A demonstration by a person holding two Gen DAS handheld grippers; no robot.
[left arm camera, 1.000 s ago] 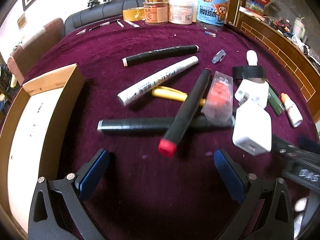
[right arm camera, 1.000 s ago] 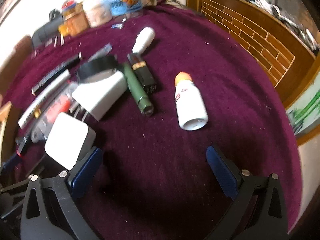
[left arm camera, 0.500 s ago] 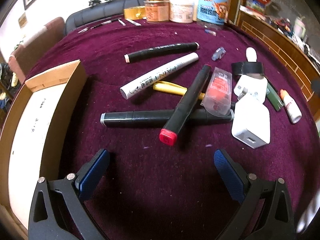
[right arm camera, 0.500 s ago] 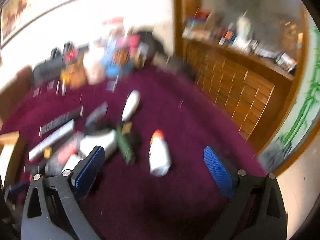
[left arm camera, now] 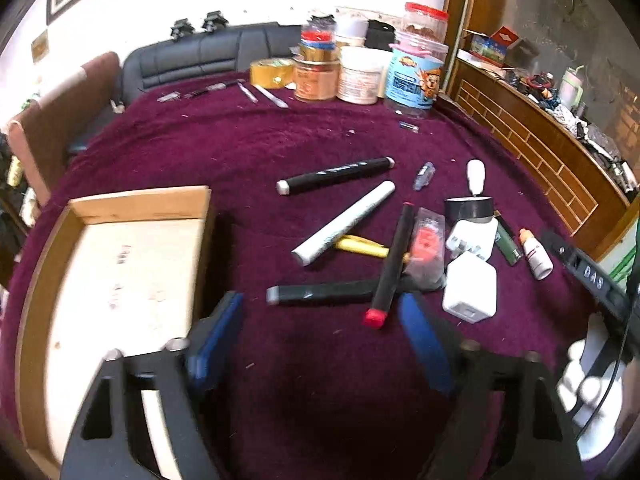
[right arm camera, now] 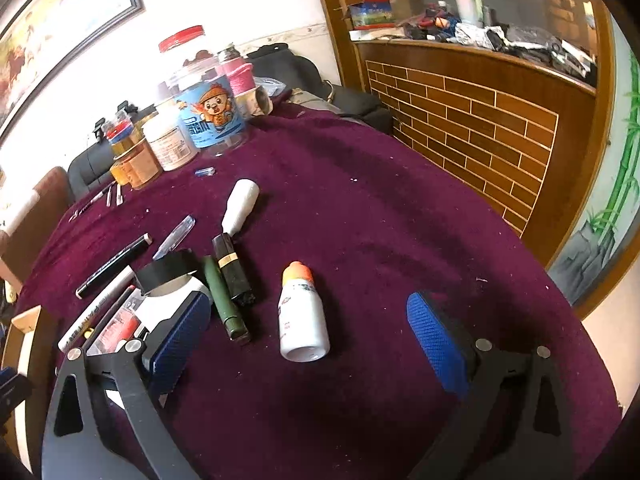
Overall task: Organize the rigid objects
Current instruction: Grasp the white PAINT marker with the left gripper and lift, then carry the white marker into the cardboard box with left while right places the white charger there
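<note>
Cardboard tray sits at my far left on the purple cloth; my left gripper hangs released beside it. Next I count four markers, three black and one white, then two white chargers. My right gripper gapes over one orange-capped white bottle.

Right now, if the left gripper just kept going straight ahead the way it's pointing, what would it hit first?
Probably the red-capped black marker, whose red end lies nearest between the open left gripper fingers, crossing the dark grey marker. Depth is uncertain.
</note>
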